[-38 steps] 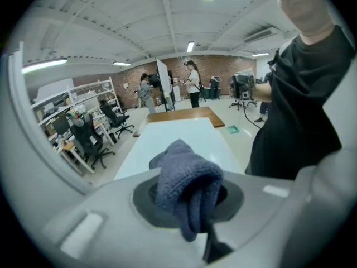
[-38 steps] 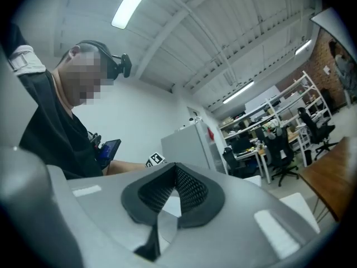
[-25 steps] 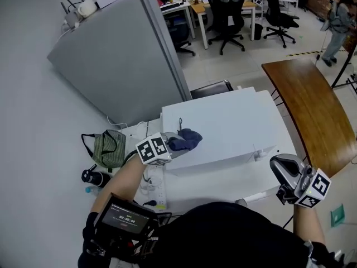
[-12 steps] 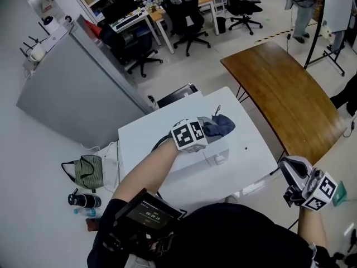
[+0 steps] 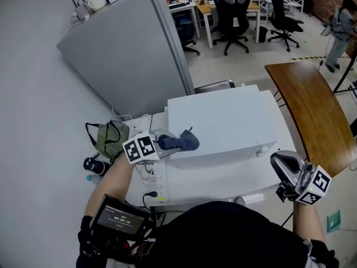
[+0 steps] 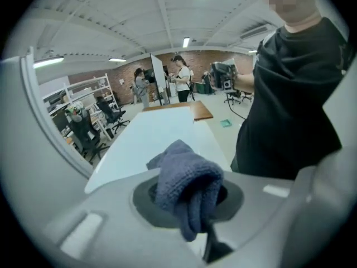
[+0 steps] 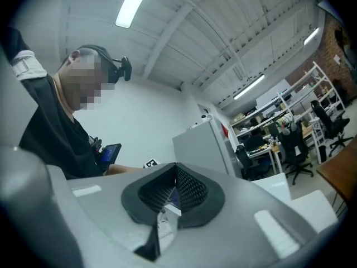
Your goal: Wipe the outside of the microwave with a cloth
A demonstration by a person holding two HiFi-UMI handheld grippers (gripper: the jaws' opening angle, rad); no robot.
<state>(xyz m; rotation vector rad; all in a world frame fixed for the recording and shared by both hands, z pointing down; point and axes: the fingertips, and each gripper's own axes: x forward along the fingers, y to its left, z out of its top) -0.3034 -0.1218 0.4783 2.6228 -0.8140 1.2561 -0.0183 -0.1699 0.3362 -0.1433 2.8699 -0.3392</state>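
1. Head view: The left gripper (image 5: 163, 144) has its jaws clamped on a dark blue cloth (image 5: 181, 142), which bunches out just ahead of the jaws against the upper left edge of the white microwave (image 5: 228, 121). The microwave sits on a white worktop (image 5: 201, 182). The right gripper (image 5: 283, 169) hangs off the worktop's right corner, well apart from the cloth. A green bag (image 5: 109, 139) lies on the floor behind the left gripper. A brown table (image 5: 309, 108) stands out beyond the right gripper.

2. Left gripper view: The jaws of the left gripper (image 6: 192, 202) are shut on the cloth (image 6: 187, 186), which fills the gap between them and hangs in a fold over their tips. The microwave's flat white top (image 6: 150, 141) stretches away straight ahead of the jaws. To the right of the jaws stands the person in a black shirt (image 6: 290, 99), with the right gripper (image 6: 223, 76) raised beyond.

3. Right gripper view: The jaws of the right gripper (image 7: 174, 197) are pressed together with nothing between them. A grey cabinet (image 7: 203, 144) rises beyond the jaws.
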